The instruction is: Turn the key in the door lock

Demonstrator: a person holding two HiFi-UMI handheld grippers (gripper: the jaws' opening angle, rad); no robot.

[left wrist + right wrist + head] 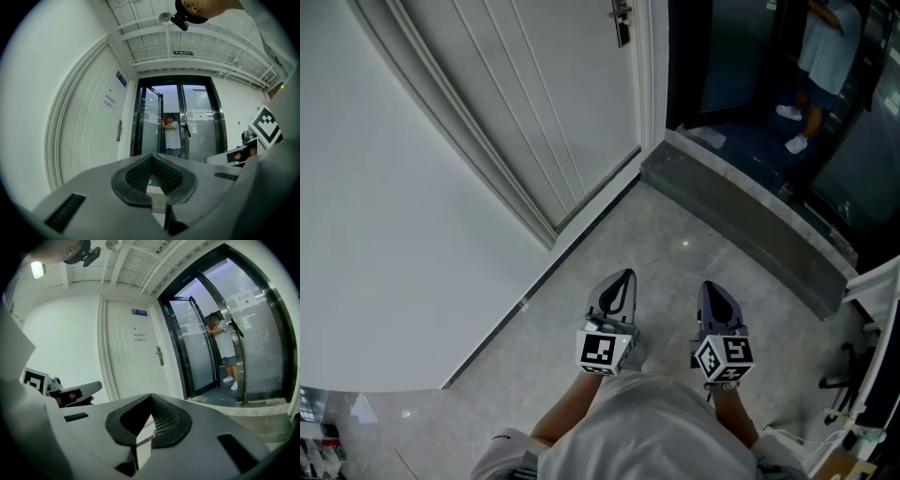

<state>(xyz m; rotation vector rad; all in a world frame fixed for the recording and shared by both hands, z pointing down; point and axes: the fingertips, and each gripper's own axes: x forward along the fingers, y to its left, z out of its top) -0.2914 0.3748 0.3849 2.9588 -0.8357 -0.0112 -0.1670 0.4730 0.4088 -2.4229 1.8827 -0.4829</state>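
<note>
— Where is the lock?
— On the white door, at its right edge. It is too small to show a key.
— And the jaws?
— The left gripper and right gripper are both closed, side by side, well short of the door.

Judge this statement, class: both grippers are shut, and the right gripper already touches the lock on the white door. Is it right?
Not quite. Both grippers are shut, but the right gripper does not touch the lock on the white door. The head view shows it well short of the door, over the floor beside the left gripper.
</note>
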